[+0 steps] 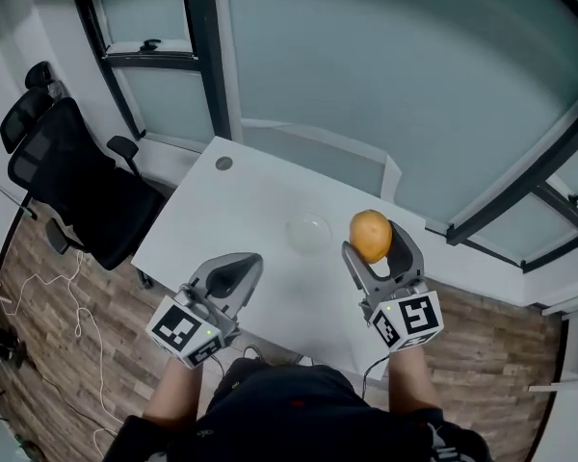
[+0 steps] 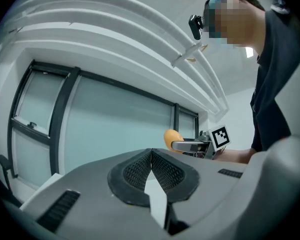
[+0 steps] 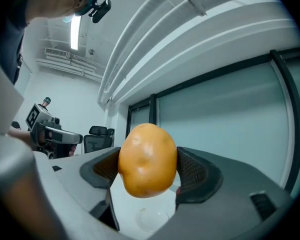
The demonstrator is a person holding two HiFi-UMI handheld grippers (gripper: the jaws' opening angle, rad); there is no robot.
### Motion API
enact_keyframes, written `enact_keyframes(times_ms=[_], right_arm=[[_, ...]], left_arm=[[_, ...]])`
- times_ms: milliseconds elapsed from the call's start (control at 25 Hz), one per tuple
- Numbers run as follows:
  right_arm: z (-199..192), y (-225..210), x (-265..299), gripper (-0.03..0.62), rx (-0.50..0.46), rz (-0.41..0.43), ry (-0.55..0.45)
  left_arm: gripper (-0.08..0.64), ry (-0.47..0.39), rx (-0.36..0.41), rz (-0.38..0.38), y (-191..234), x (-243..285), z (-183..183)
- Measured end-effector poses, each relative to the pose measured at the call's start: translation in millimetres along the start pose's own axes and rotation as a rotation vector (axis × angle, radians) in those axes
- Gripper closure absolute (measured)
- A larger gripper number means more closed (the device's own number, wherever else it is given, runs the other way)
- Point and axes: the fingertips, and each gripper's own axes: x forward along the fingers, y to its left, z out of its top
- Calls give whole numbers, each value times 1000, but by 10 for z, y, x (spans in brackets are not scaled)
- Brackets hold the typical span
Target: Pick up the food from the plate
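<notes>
Grey left gripper (image 1: 239,268) hangs over the table's (image 1: 222,210) near side, jaws pressed together, empty. Right of the clear plate (image 1: 308,232), the right gripper (image 1: 371,248) pinches the orange food (image 1: 371,234) aloft; its smooth round skin could squirt from the pads (image 3: 191,170) if the squeeze eases

Bright, even light; fisheye-warped edges
</notes>
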Motion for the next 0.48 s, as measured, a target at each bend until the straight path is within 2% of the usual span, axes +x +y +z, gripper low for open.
enact_keyframes(times_ms=[120,480], right_arm=[[192,6,-143,225,-26,-11,-24],[343,141,-282,225,-68,-13,-45]], left_arm=[[537,-29,37,11,-37,7,166],[537,-19,52,40,21,-35,134]])
